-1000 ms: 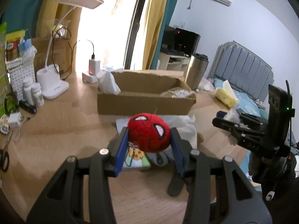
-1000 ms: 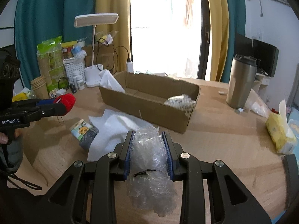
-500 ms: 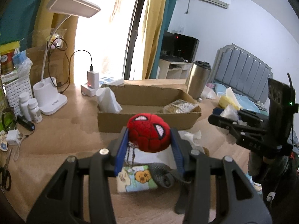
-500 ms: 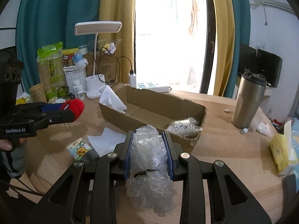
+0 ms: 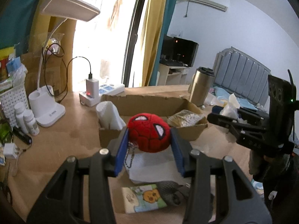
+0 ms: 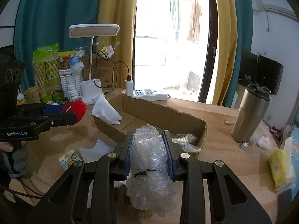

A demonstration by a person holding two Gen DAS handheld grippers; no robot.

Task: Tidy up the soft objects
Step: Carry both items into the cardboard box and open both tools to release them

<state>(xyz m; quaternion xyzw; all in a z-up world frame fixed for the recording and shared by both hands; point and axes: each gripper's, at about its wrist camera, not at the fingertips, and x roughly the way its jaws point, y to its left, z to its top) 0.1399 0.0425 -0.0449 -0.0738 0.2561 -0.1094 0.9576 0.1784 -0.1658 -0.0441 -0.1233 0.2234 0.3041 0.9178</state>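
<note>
My left gripper is shut on a red Spider-Man plush ball with a bead chain hanging under it, held above the table just short of the cardboard box. My right gripper is shut on a roll of bubble wrap tied with a twist wire, held just before the box's near wall. The box holds a white foam roll and a bag of white beads. A white foam sheet and a cartoon-print pouch lie on the table below.
A white desk lamp, power strip, small bottles and a white basket stand at the left and back. A steel tumbler stands right of the box. A yellow tissue pack lies at the table's right edge.
Both grippers have risen and moved forward toward the cardboard box, each still holding its object. The box looks closer in both views.
</note>
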